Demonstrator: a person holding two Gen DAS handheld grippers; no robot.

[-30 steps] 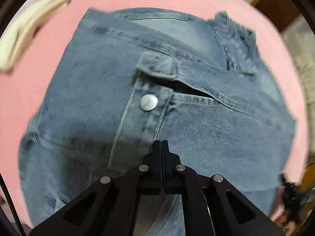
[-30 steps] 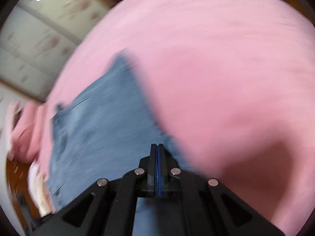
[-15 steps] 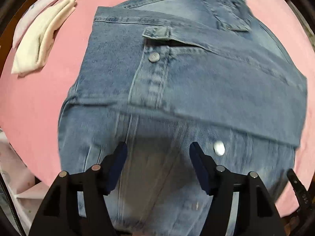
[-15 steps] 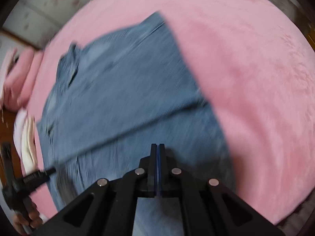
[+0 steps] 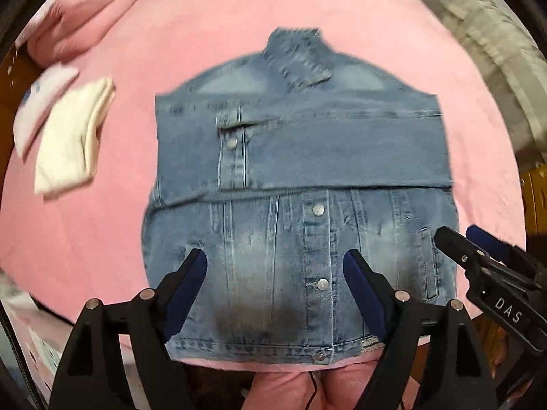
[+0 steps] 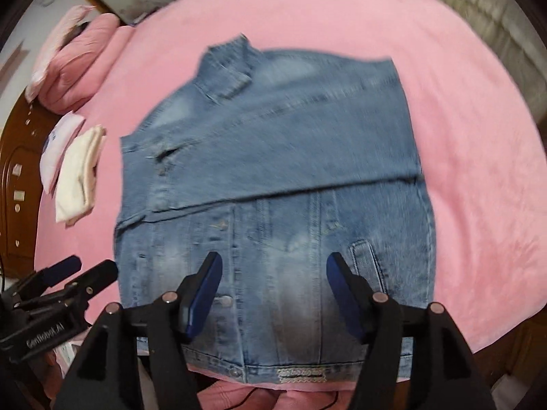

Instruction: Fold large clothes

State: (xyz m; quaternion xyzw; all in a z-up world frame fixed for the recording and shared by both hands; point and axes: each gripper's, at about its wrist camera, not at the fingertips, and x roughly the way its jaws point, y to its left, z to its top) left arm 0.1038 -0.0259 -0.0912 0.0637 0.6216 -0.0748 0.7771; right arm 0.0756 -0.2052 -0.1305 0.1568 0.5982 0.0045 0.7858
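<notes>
A blue denim jacket lies flat on the pink bed, collar at the far end, with both sleeves folded across its chest as a wide band. It also shows in the right wrist view. My left gripper is open and empty, held above the jacket's lower front near the hem. My right gripper is open and empty, also above the lower front. The right gripper shows at the right edge of the left wrist view. The left gripper shows at the left edge of the right wrist view.
Folded white and pale clothes lie on the bed left of the jacket, also in the right wrist view. A pink pillow or folded blanket lies at the far left. A wooden headboard stands at the left. The bed's near edge lies just under the hem.
Both grippers were shut on the jacket and have opened and let go. They have pulled back toward the hem, so the whole jacket with its folded sleeve band now shows.
</notes>
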